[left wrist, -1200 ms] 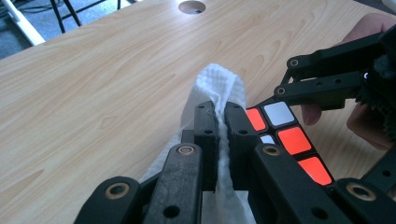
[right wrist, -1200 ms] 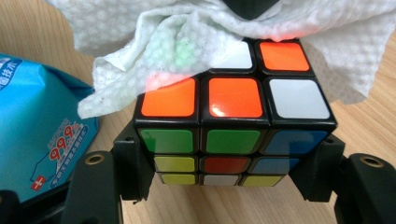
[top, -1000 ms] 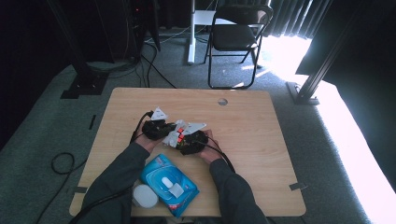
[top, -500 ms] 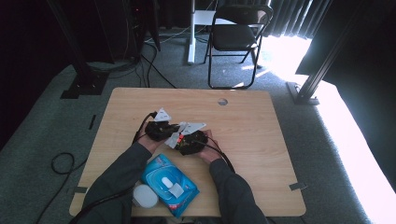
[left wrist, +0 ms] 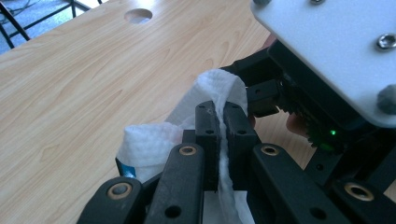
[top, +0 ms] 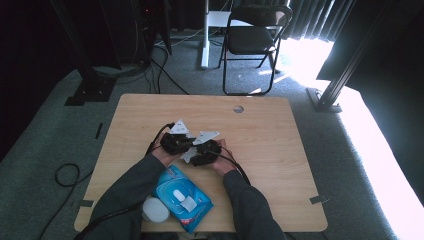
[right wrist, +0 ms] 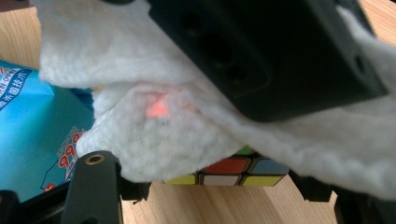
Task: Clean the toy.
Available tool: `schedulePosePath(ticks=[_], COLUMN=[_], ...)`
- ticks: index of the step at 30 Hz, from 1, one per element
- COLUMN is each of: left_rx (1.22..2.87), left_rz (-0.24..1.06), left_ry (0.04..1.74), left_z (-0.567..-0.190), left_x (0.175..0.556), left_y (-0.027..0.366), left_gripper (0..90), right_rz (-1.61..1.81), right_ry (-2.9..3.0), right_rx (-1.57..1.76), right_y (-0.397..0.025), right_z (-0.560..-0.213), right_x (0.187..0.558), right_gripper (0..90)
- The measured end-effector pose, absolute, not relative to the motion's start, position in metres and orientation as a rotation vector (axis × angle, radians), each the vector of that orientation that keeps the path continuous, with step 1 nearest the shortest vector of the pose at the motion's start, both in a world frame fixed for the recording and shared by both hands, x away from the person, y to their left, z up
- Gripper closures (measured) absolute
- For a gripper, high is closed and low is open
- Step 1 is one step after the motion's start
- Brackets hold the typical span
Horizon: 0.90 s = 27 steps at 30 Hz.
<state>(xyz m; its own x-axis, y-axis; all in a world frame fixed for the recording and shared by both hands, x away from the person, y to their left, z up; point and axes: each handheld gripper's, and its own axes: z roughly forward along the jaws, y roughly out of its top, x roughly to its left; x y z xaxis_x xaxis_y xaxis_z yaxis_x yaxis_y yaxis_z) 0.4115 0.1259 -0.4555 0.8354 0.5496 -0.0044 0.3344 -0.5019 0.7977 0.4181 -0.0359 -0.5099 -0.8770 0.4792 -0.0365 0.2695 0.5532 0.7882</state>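
Left gripper (left wrist: 219, 140) is clamped tight on one white textured wet wipe (left wrist: 149, 142); in the left gripper view the sheet is pinched between the two black jaws and loops up over their tips. Just past it, at about 2 o'clock, the right gripper (top: 205, 156) is met nose to nose.

How far the right gripper's jaws are spread can't be told: in the right gripper view they're mostly buried under the wipe, which is draped over one small multicoloured puzzle cube (right wrist: 231, 172). Orange, yellow, white, blue and green squares are seen peeking out below the cloth. Whether the cube is actually squeezed can't be made out.

From the high view, both grippers are found touching at the middle of one light wooden table (top: 280, 130). At 6 o'clock from them, between the two forearms, one blue plastic pack of wipes (top: 182, 197) is laid flat. One white round lid-like thing (top: 156, 210) is parked at the pack's 8 o'clock. One black folding chair (top: 252, 40) is set at 12 o'clock beyond the table.
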Motion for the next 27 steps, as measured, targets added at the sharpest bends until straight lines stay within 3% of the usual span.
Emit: schedulePosePath(ticks=[13, 27], left_rx=[2.106, 2.123], left_rz=[0.361, 0.337], left_ry=[0.748, 0.640], left_z=[-0.457, -0.455], left_x=[0.422, 0.405], left_y=[0.137, 0.133], left_gripper=[86.5, 86.7], right_rz=[1.232, 1.246], right_ry=[2.569, 2.547], right_rx=[0.584, 0.628], right_y=[-0.029, -0.034], right_z=[-0.510, -0.507], right_x=[0.413, 0.417], right_gripper=[34.3, 34.3])
